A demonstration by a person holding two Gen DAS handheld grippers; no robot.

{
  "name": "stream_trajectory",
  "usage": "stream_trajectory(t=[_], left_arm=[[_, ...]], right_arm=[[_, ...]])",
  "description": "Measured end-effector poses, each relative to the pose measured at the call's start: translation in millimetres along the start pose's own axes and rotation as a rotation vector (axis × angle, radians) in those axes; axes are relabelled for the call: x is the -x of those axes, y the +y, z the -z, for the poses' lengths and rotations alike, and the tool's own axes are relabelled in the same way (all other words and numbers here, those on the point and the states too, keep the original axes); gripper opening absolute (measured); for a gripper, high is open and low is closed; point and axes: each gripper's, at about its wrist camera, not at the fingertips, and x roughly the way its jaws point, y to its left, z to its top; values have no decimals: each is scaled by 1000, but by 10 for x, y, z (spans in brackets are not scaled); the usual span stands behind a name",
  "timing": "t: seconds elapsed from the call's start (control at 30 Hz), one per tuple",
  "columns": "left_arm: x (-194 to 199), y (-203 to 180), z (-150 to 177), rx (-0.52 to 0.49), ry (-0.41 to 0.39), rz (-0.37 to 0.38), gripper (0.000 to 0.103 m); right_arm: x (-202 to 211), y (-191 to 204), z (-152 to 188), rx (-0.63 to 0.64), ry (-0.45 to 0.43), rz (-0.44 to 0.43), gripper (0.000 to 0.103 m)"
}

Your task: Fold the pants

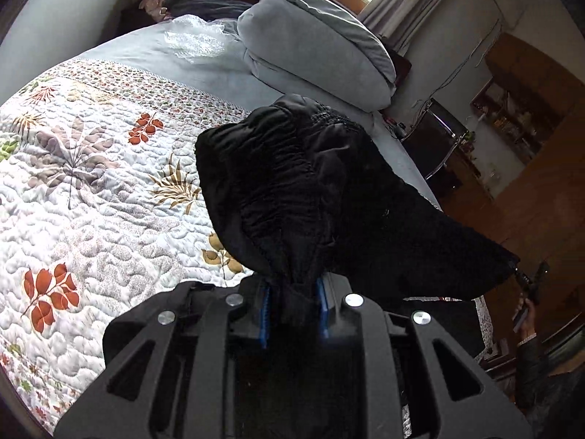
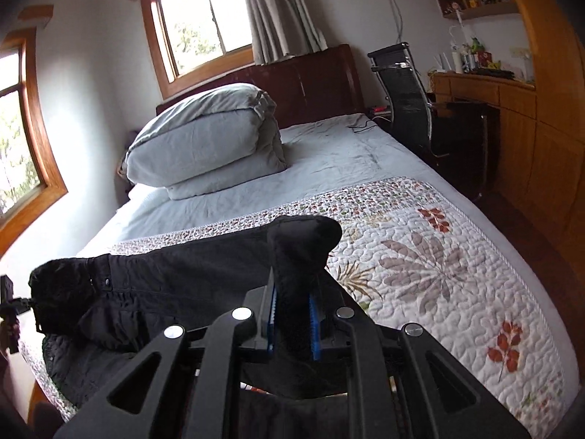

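Left wrist view gives me the left gripper (image 1: 294, 314) low at 6 o'clock, its matte black moulded frame studded with flat silver bolt heads, its ribbed blue pads (image 1: 264, 316) pressed together on a bunched wad of the black pants (image 1: 310, 190). I see the cloth as soft and dull, puckered into tight gathers along an elastic waistband that billows up toward 12 o'clock, then stretches in a smooth taut sheet out to 4 o'clock. There, blurred, I make out the far gripper and a hand (image 1: 526, 314) behind it.

Right wrist view shows me the right gripper (image 2: 294, 323), the same black frame, its toothed blue pads (image 2: 271, 318) clamped on another fold of the pants (image 2: 190, 274). A rounded, padded-looking lump of fabric pokes up past the fingertips toward 12 o'clock, and the rest runs off to 9 o'clock, where I can pick out a small snap button and more shirred elastic.

Under the garment lies the bed, covered by a white quilt (image 2: 457, 256) stitched in puffy, pebbled swirls and printed with rust, tan and grey leaf sprays, edged by a band of tiny flowers. Beyond it, toward 11 o'clock, a pale blue-grey sheet (image 2: 329, 157) lies creased, bearing a plump folded duvet (image 2: 204, 139) with rounded corners.
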Motion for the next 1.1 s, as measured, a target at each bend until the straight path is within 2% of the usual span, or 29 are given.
stream_trajectory(t=[0.2, 0.33, 0.6, 0.7, 0.8, 0.83, 0.87, 0.9, 0.97, 1.07, 1.1], left_arm=[[208, 132, 381, 47, -3, 2, 23], [252, 154, 557, 56, 12, -4, 25], [291, 216, 815, 55, 49, -18, 28], [338, 274, 923, 40, 73, -42, 33], [484, 357, 1099, 28, 92, -98, 45], [516, 370, 1131, 24, 99, -130, 62], [588, 375, 1196, 34, 97, -165, 89], [648, 395, 1235, 50, 87, -192, 95], [735, 430, 1302, 62, 105, -223, 94], [910, 574, 1524, 108, 143, -289, 94], [966, 632, 1603, 143, 151, -295, 94]], right_arm=[[462, -329, 578, -118, 14, 29, 14], [698, -415, 857, -164, 14, 37, 14], [873, -479, 1442, -223, 86, 63, 14], [858, -551, 1638, -251, 116, 75, 14], [832, -637, 1789, -296, 133, 67, 14], [819, -647, 1820, -298, 143, 70, 19], [807, -655, 1850, -297, 155, 88, 28], [809, -656, 1877, -297, 163, 102, 46], [833, -655, 1931, -294, 173, 125, 60], [922, -670, 2007, -308, 182, 168, 74], [956, -675, 2035, -305, 187, 191, 75]])
